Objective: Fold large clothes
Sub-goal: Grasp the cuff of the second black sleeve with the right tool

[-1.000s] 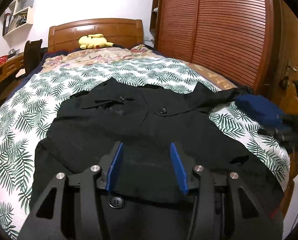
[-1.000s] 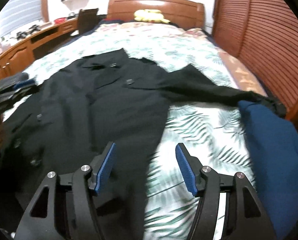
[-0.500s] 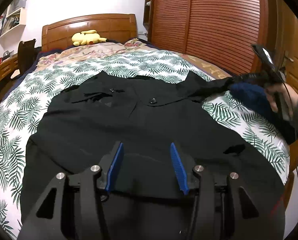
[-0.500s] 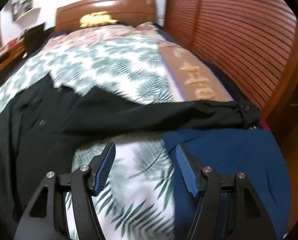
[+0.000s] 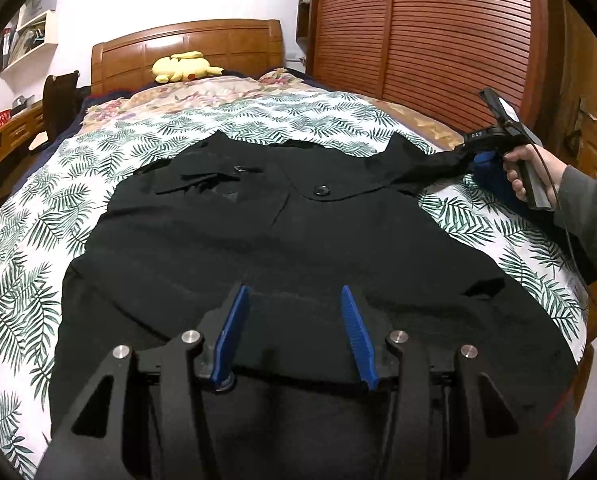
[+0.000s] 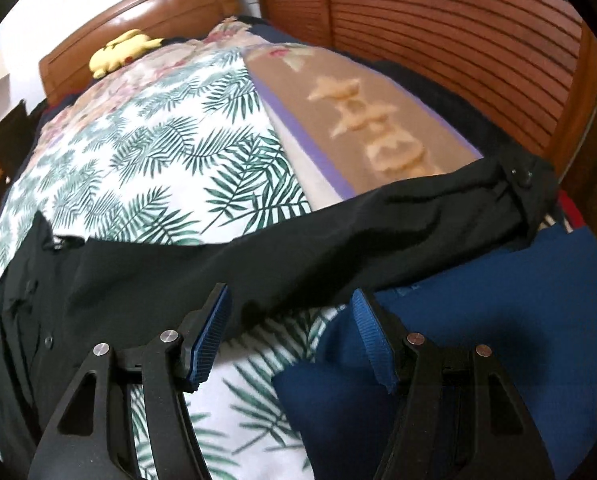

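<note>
black coat (image 5: 282,240) flat on bed (image 5: 98,168)

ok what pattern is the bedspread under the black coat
White with green palm leaves, clearest in the left wrist view.

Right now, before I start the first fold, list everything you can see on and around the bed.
coat: one, black, spread flat on the bed, sleeve stretched toward the wardrobe
blue garment: one, bed edge, under the sleeve's cuff
sheet: one, white with green leaves, under the coat
blanket: one, tan, wardrobe side
plush: one, yellow, by the headboard
headboard: one, brown wood
wardrobe: one, slatted brown
left claw: open, over the coat's hem
right claw: open, near the sleeve
hand: one, holding the right claw
</note>
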`<state>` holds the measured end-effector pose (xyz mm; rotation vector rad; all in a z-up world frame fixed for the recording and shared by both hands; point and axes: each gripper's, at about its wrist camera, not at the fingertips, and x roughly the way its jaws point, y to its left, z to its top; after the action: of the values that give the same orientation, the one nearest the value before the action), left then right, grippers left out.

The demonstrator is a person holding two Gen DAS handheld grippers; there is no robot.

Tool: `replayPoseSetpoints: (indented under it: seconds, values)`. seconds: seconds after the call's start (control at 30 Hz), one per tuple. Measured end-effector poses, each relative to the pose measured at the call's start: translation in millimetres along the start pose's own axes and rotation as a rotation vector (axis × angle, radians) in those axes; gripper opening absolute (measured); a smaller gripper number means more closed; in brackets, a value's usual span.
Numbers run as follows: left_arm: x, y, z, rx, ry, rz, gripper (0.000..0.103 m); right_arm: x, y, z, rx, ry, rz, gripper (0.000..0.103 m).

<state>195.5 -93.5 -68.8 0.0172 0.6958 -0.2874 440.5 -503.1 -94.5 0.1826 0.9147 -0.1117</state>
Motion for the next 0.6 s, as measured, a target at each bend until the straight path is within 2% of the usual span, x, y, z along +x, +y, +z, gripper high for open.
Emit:
replayPoseSetpoints:
  seconds: [0.13, 0.2, 0.27, 0.33, 0.4, 0.6]
  values:
    - [1.8, 2.7, -1.2, 0.001, 0.008, 0.012, 0.048, 10.9, 0.7, 7.5, 0.022, 0.003, -0.006, 0.061]
    - [2.2, 3.6, -2.0, 0.0, 0.012, 0.014, 0.048, 17.5, 3.2, 10.3, 0.003, 0.011, -0.021, 0.028]
    - [2.0, 4.2, -2.3, 0.001, 0.012, 0.016, 0.048, 23.9, 10.5, 11.0, -0.038, 0.024, -0.03, 0.007]
    - [1.3, 4.5, -1.8, 0.001, 0.011, 0.021, 0.048, 23.0, 21.4, 9.6, -0.093, 0.02, -0.024, 0.003]
    - [0.3, 5.3, -1.3, -0.003, 0.008, 0.02, 0.048, 14.6, 37.4, 8.3, -0.14, 0.001, 0.023, 0.001]
    - [-2.2, 3.9, -1.4, -0.003, 0.003, 0.017, 0.048, -44.6, 104.8, -1.7, -0.306, -0.133, 0.175, 0.0]
